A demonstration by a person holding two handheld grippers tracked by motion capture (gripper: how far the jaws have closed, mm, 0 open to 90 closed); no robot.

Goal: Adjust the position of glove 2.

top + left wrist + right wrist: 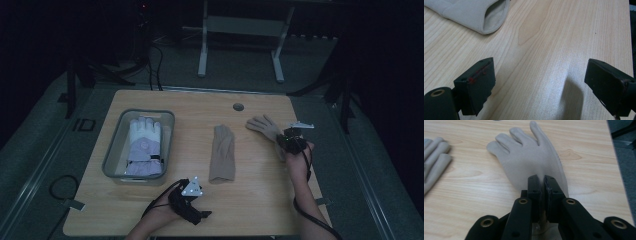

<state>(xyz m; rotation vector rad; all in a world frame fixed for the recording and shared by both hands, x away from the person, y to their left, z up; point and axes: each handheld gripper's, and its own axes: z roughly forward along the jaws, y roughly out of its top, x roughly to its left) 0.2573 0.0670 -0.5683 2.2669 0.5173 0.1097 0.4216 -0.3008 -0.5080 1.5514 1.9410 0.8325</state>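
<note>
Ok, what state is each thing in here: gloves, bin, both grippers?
Right gripper: shut on the right beige glove, which lies flat.
Left gripper: open, nothing between its jaws, over bare table.
Middle beige glove: lying flat, untouched.
Bin: holds the white glove.

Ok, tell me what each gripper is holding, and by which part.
The right gripper is shut on the beige glove at its cuff end. The left gripper is open above the table, holding nothing.

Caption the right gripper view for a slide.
Right gripper shut on a beige glove lying flat on the table.
</note>
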